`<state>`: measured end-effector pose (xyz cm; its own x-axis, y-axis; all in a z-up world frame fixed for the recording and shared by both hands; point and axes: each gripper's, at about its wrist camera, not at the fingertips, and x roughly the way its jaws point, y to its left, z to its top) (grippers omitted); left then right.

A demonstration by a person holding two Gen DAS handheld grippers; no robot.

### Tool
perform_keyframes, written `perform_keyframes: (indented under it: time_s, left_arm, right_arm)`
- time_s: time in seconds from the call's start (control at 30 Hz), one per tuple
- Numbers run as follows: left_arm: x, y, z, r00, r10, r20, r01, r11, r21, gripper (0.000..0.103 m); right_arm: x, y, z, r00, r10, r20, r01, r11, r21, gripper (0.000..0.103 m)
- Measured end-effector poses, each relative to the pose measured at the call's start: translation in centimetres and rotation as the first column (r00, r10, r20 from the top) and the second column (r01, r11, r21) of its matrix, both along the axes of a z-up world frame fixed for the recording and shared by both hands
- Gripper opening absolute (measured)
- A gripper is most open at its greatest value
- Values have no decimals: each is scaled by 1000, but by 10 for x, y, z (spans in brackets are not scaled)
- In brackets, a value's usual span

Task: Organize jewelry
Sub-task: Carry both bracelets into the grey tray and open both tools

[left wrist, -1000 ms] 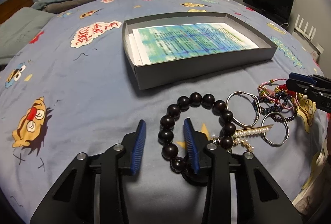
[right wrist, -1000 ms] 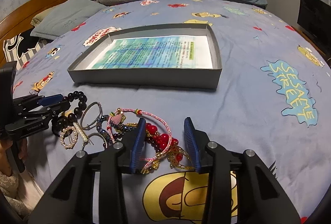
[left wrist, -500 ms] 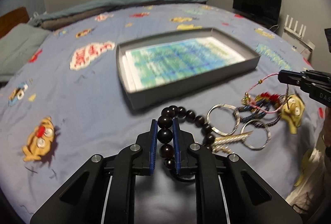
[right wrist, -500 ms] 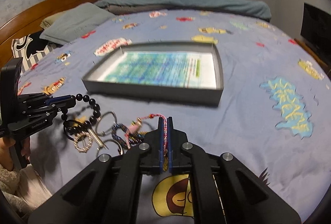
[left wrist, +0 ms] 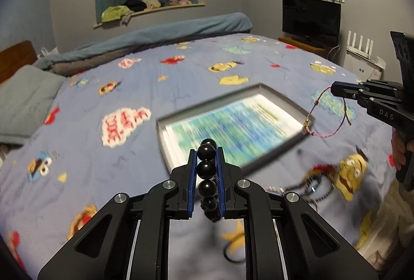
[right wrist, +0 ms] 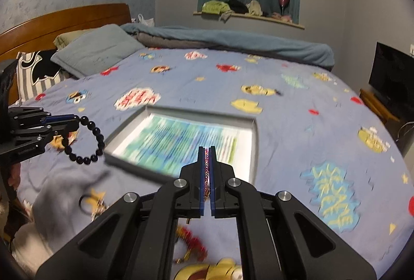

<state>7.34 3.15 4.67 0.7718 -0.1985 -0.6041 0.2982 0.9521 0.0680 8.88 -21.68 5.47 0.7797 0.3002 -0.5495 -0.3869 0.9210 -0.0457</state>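
My left gripper (left wrist: 206, 159) is shut on a black bead bracelet (left wrist: 206, 168) and holds it in the air above the bed; the bracelet hangs as a loop in the right wrist view (right wrist: 85, 141). My right gripper (right wrist: 206, 158) is shut on a pink braided string bracelet (right wrist: 206, 166), which dangles as a thin loop in the left wrist view (left wrist: 323, 119). A grey shallow box (left wrist: 284, 98) lined with blue-green printed paper lies on the bed ahead of both grippers (right wrist: 254, 140).
Several other bracelets and rings (left wrist: 308, 186) lie on the cartoon-print bedsheet below the grippers, with red beads in the right wrist view (right wrist: 192, 243). Pillows (right wrist: 95, 52) and a folded duvet (right wrist: 233, 39) sit at the far side. A TV (left wrist: 310, 17) stands to the right.
Both grippers closed on their bracelets and lifted them off the bed, moving up and toward the grey box.
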Motion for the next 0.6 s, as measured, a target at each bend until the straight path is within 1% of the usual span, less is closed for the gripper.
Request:
perform_keyframes:
  time_s: [0.13, 0.27, 0.37, 0.47, 0.53, 0.6]
  left_arm:
    - [38, -4, 7, 1000, -10, -8, 10, 1000, 13, 15]
    - [83, -17, 3, 999, -29, -32, 30, 999, 28, 15]
    - [114, -25, -4, 999, -29, -44, 31, 999, 35, 15]
    - [135, -32, -13, 996, -49, -73, 49, 999, 11, 15]
    - [151, -35, -24, 993, -51, -107, 50, 999, -9, 15]
    - [163, -34, -38, 990, -31, -137, 30, 999, -13, 15]
  right_arm:
    - [37, 6, 9, 1000, -9, 24, 9, 1000, -7, 3]
    - [76, 14, 4, 1000, -14, 13, 14, 1000, -4, 3]
    - [106, 23, -5, 1000, -15, -12, 15, 1000, -4, 3]
    - [135, 31, -18, 999, -18, -40, 18, 1000, 6, 3]
    - [149, 34, -27, 998, -18, -55, 19, 1000, 14, 3]
    - [162, 35, -37, 997, -29, -75, 29, 1000, 6, 3]
